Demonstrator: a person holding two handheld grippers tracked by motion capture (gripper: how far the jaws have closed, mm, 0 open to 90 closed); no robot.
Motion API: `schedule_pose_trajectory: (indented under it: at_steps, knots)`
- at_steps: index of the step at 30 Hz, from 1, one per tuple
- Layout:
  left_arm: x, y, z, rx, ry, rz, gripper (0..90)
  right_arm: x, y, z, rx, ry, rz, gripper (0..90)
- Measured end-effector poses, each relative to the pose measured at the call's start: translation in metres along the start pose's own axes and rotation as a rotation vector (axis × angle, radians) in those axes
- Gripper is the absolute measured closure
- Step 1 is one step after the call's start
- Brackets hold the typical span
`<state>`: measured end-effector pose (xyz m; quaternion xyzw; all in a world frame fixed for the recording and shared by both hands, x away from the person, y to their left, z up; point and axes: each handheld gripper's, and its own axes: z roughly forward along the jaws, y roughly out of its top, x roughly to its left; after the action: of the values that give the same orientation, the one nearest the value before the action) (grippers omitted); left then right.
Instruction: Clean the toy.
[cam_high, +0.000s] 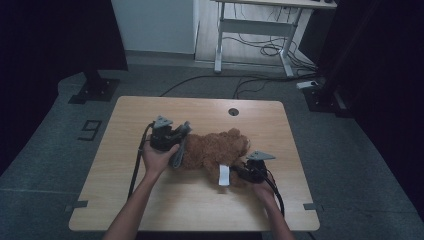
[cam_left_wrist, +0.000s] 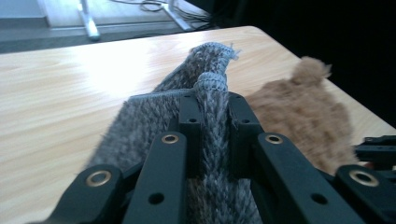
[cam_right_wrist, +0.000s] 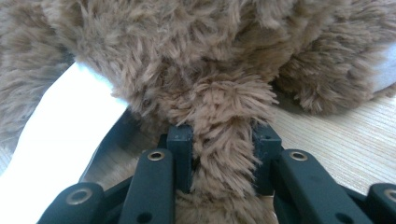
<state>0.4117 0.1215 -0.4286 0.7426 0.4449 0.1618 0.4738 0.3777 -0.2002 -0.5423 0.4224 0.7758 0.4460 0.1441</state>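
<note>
A brown plush teddy bear (cam_high: 215, 147) lies on the wooden table (cam_high: 150, 195), with a white label (cam_high: 224, 175) hanging at its near side. My left gripper (cam_high: 182, 131) is at the bear's left end, lifted a little off the table. It is shut on a fold of grey knitted cloth (cam_left_wrist: 210, 70), which bunches up between its jaws (cam_left_wrist: 212, 105); the bear's fur (cam_left_wrist: 303, 107) lies beyond to the right. My right gripper (cam_high: 239, 172) sits at the bear's near right. Its jaws (cam_right_wrist: 223, 135) are shut on a furry brown limb (cam_right_wrist: 224, 112), beside the white label (cam_right_wrist: 60, 135).
A round cable hole (cam_high: 233, 111) sits near the table's far edge. Beyond the table stand a white desk frame (cam_high: 255, 30), floor cables (cam_high: 260, 50) and two black stand bases (cam_high: 95, 90). Bare tabletop lies to the left and along the near edge.
</note>
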Motion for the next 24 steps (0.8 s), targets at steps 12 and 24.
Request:
schedule_pose_trajectory:
  at_steps: [12,24]
  knots:
    - [-0.007,-0.029,0.014,0.069,-0.038,-0.003,78.7,-0.007,-0.006,-0.018,-0.029,0.041,0.057,33.5]
    - [-0.028,-0.062,-0.004,0.007,-0.057,0.012,78.7,-0.007,0.032,-0.050,-0.129,0.040,0.064,17.3]
